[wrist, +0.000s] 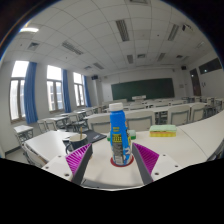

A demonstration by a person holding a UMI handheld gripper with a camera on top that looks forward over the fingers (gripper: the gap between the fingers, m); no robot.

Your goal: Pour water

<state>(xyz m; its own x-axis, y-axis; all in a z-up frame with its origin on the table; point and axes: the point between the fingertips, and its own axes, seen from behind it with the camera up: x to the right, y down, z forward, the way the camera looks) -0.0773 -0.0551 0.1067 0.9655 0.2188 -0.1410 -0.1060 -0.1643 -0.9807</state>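
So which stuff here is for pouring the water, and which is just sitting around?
For the job:
- tall blue plastic bottle with a white cap, standing between the fingers
- gripper with pink pads, open around it

Just lying about:
- yellow box on the white desk beyond
- rows of classroom desks
- dark green chalkboard

Classroom: white desks (195,135), windows (48,88), chalkboard (142,89), seemingly fluorescent ceiling lights (121,29).
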